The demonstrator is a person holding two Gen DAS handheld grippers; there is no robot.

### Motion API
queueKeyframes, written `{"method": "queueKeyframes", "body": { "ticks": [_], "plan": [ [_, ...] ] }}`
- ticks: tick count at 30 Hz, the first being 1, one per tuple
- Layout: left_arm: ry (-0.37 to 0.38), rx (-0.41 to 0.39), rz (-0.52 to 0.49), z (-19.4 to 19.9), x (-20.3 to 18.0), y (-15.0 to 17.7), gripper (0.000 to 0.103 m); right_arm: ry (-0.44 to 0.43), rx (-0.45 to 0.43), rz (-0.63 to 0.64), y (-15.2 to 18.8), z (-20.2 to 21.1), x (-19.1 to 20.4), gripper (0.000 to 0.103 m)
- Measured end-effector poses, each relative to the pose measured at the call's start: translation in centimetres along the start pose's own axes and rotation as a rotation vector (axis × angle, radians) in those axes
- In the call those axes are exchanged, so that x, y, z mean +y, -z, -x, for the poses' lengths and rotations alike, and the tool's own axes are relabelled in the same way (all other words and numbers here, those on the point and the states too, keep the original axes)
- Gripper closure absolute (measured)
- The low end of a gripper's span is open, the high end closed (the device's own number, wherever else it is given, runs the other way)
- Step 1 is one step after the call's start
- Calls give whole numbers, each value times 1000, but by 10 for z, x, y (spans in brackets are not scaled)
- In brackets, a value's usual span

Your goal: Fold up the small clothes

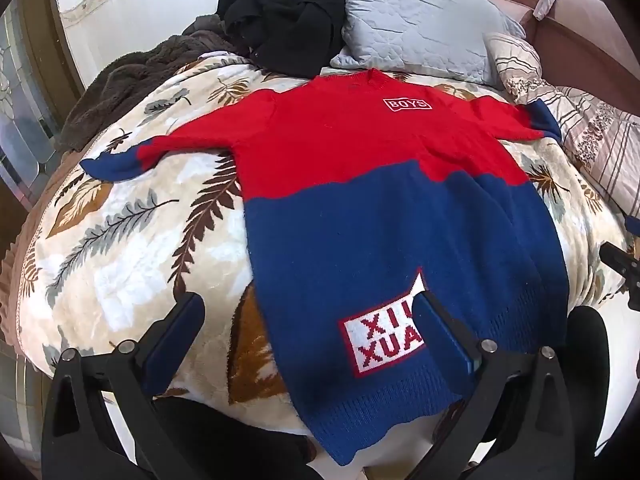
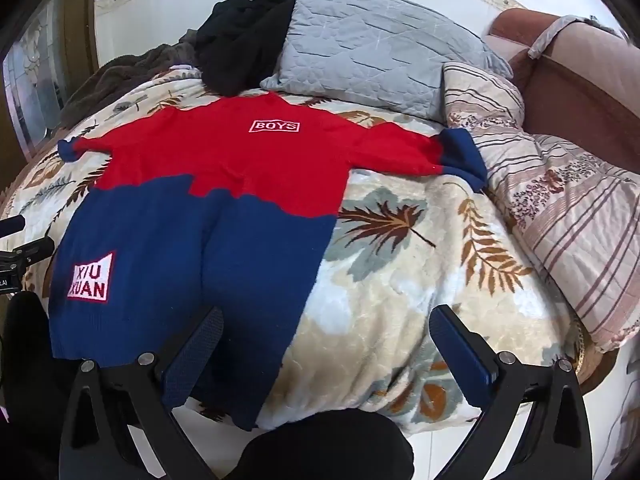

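A small red and blue knit sweater (image 1: 360, 184) lies flat, front up, on the leaf-patterned blanket (image 1: 120, 232), sleeves spread to both sides. It shows a white "BOYS" label on the chest and a white patch near the hem. It also shows in the right wrist view (image 2: 208, 208). My left gripper (image 1: 308, 304) is open and empty, held over the sweater's near hem and left edge. My right gripper (image 2: 326, 316) is open and empty, held over the sweater's near right edge and the blanket (image 2: 400, 288).
A black garment (image 1: 280, 12) and a grey quilted pillow (image 1: 416, 20) lie at the head of the bed. A brown fleece (image 1: 132, 80) lies at the back left. A striped floral quilt (image 2: 560, 208) lies on the right, beside a brown sofa (image 2: 580, 88).
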State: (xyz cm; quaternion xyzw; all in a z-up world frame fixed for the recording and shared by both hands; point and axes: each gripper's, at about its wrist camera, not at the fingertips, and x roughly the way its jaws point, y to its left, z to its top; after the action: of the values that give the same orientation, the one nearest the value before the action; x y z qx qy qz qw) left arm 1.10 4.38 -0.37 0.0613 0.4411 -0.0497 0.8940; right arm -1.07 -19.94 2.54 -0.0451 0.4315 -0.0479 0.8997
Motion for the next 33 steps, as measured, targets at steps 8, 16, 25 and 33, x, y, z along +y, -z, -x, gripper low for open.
{"method": "queueKeyframes", "body": {
  "ticks": [8,16,25,33],
  "plan": [
    [-5,10,16,-2,8,11,0,22,-4,-11,8,9,-3,0],
    [-16,24,44,-2,21,17,0,37,-9,-25,13,18,-10,0],
    [-21,38,95,0,37,22,0,95,-34,-13,22,25,-17,0],
    [-14,49,59,-4,24,22,0,45,-59,-59,26,22,-20,0]
  ]
}}
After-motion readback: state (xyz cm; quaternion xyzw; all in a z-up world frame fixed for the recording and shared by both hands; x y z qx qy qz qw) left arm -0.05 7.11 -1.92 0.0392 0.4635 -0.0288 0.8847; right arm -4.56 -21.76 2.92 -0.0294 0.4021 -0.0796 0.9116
